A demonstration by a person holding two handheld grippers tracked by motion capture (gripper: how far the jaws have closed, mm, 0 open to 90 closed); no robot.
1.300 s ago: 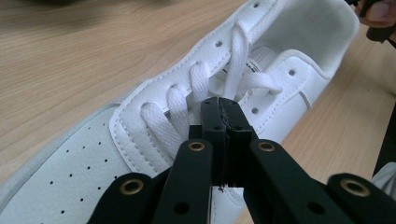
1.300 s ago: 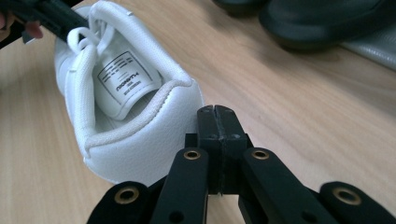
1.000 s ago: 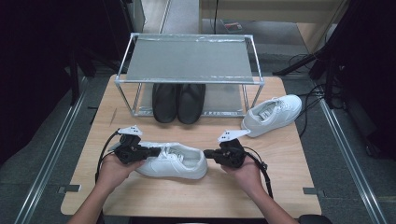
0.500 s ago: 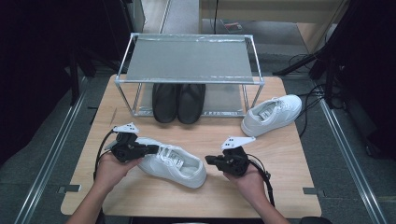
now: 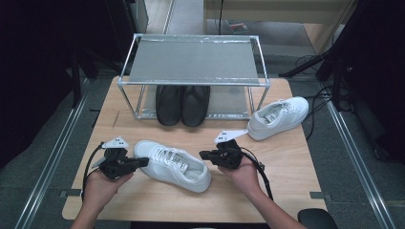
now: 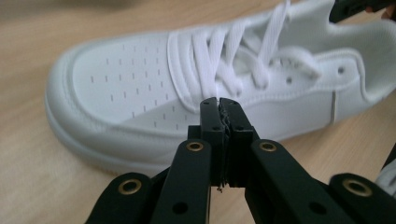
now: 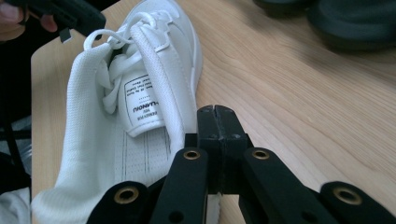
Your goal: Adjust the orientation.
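Wooden table point(image 5: 286, 157): white sneaker point(image 5: 173, 164) is laid between left gripper point(image 5: 143, 162), at its toe, and right gripper point(image 5: 203, 155), at its heel; both jaws pressed together, empty.

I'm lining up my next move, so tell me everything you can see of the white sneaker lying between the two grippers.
The white sneaker is a low-top of smooth, leather-like material with a perforated toe, white laces, a mesh-looking lining and a printed tongue label. It sits upright on its sole on the wooden table, lying diagonally. The left gripper, jaws shut, is at its toe; the right gripper, also shut, is beside its heel. Whether either touches it is unclear.
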